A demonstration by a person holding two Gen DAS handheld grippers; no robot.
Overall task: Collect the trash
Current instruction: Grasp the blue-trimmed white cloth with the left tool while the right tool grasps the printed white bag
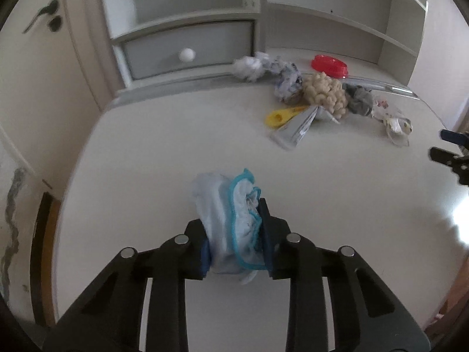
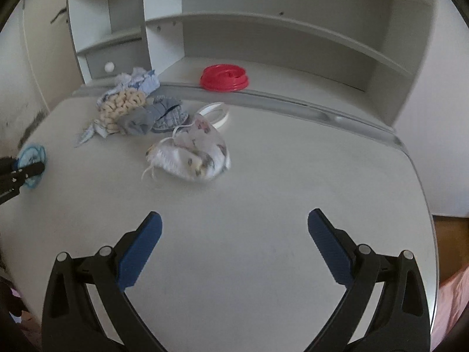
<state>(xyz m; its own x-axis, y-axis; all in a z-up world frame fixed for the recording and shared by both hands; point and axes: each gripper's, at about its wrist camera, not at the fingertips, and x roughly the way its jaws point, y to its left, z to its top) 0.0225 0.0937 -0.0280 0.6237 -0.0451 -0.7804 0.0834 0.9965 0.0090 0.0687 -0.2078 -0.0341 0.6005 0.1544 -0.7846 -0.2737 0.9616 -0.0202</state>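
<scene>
Pale blue cloth with a turquoise hem (image 1: 234,223) sits bunched between the blue pads of the left gripper (image 1: 234,228), which is clenched on it just above the white desk (image 1: 146,152). Farther back in the left wrist view, a heap of trash lies near the desk's rear edge: a white wad (image 1: 248,67), a cream knobbly bundle (image 1: 325,94), a grey rag (image 1: 360,99), a yellow piece (image 1: 281,116), a silvery wrapper (image 1: 296,130) and a floral pouch (image 1: 394,124). A red lid (image 1: 329,66) rests on the ledge behind them, and a grey drawer (image 1: 187,50) with a white knob sits to the left. The right gripper (image 1: 448,152) shows at the frame's right edge. In the right wrist view, the right gripper (image 2: 234,231) is released, its fingers spread wide over bare desk (image 2: 263,205) with nothing between them. The floral pouch (image 2: 193,152) lies ahead of it, apart from the fingers, with a tape roll (image 2: 215,113) just behind and the heap to the left. The red lid (image 2: 224,77) sits on the ledge. The cloth (image 2: 30,155) shows at the left edge in the left gripper.
</scene>
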